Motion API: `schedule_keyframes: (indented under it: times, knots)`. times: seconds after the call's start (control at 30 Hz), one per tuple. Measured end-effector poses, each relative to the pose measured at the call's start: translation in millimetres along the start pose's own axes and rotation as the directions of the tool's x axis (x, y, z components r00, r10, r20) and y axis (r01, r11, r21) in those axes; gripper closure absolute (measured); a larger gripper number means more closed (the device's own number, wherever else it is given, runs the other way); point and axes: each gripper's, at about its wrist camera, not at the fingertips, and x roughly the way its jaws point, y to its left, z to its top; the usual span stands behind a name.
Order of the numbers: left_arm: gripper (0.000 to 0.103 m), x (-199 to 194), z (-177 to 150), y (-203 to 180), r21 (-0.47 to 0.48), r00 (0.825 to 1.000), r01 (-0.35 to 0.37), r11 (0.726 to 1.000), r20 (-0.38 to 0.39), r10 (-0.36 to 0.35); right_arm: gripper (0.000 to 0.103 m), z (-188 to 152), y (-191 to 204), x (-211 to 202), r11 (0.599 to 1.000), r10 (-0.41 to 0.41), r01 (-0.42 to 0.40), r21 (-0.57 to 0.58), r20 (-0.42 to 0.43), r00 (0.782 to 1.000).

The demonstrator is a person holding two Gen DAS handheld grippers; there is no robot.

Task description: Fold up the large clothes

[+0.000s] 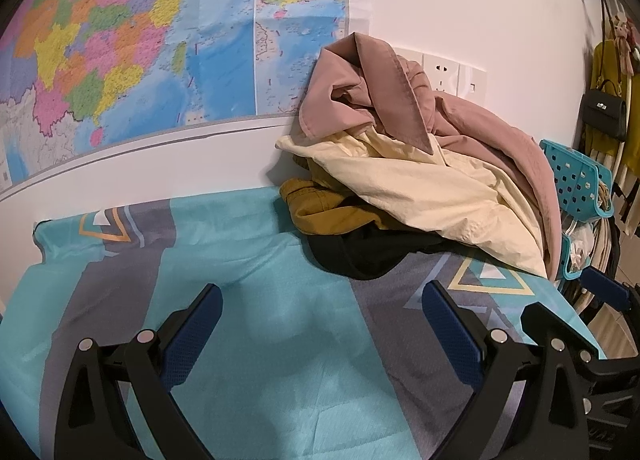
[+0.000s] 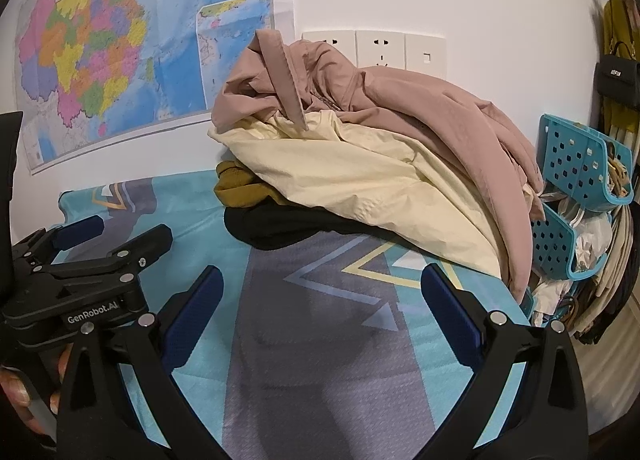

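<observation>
**A:** So we're at the very start, right? Nothing's folded. The pile of clothes (image 2: 360,163) sits in the upper middle of the frame against the wall, pink jacket (image 2: 400,107) on top, cream garment (image 2: 360,187) under it, mustard and black bits at the bottom.

**B:** Yep. We'd say take the pink jacket first since it's on top, pinch near a collar or hem edge so only one layer comes, then drag it onto the bare patterned tabletop (image 2: 304,340).

**A:** And the hand-held grippers?

**B:** Left hand-held gripper (image 1: 320,324) and right hand-held gripper (image 2: 320,300) both spread wide, holding nothing, touching nothing.
</observation>
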Motion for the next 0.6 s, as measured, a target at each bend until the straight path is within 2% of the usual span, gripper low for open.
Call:
schedule_keyframes:
  times: [0.17, 0.37, 0.43, 0.53, 0.6]
  knots:
    - [0.006, 2, 1, -1, 0.002, 1.0, 0.001, 1.0, -0.002, -0.001, 0.006, -1, 0, 0, 1.0, 0.01, -0.01, 0.02, 0.001, 1.0]
    - [0.006, 9, 6, -2, 0.006, 1.0, 0.012, 1.0, -0.015, -0.012, 0.006, 8, -4, 11, 1.0, 0.023, -0.023, 0.005, -0.049, 0.999]
    - [0.006, 13, 8, -1, 0.007, 1.0, 0.022, 1.0, -0.02, -0.022, 0.006, 14, -4, 14, 1.0, 0.006, -0.006, -0.021, -0.033, 0.999]
    - [0.006, 24, 12, 3, -0.006, 0.999, 0.038, 0.999, -0.036, -0.038, 0.006, 30, -5, 19, 0.996, -0.016, 0.02, -0.085, 0.049, 0.999]
    - [0.006, 32, 16, 6, -0.005, 0.999, 0.024, 1.0, -0.042, -0.024, 0.006, 43, -7, 25, 0.993, -0.017, 0.028, -0.117, 0.093, 0.996]
